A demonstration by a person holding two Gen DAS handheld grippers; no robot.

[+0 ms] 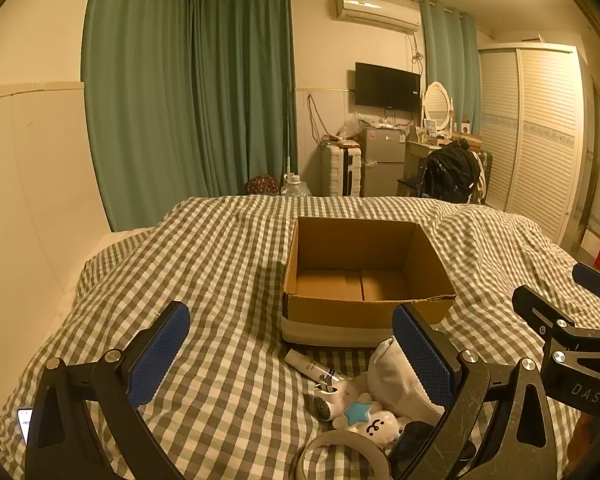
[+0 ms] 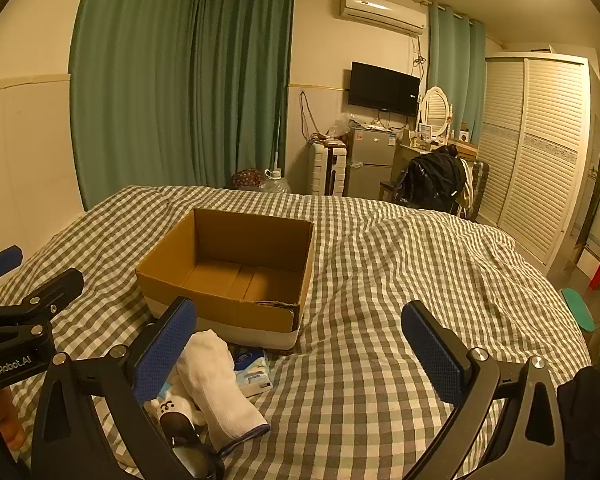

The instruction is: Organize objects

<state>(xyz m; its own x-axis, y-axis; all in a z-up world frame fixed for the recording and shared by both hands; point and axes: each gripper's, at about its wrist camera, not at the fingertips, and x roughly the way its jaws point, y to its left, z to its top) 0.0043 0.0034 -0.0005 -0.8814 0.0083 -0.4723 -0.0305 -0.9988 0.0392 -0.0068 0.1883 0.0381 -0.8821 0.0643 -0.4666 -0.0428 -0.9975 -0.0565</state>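
An open, empty cardboard box [image 1: 340, 312] [image 2: 220, 308] sits on the checked bed cover [image 1: 220, 264]. In front of it lies a small heap: a white tube [image 1: 308, 366], a white sock [image 1: 396, 384] [image 2: 220, 384], a small white dryer-like device [image 1: 332, 398], a white plush toy with a blue star [image 1: 368, 420] [image 2: 172, 408], a tape roll [image 1: 340, 452] and a tissue pack [image 2: 252, 372]. My left gripper [image 1: 294, 346] hovers open above the heap's left side. My right gripper [image 2: 300, 350] is open to the heap's right, over bare cover. Neither holds anything.
A phone [image 1: 24, 424] lies at the bed's near left edge. Beyond the bed stand green curtains [image 1: 188, 92], a white suitcase [image 1: 340, 170], a small fridge [image 1: 382, 160], a chair draped with dark clothes [image 1: 448, 174] and a louvred wardrobe [image 1: 536, 132].
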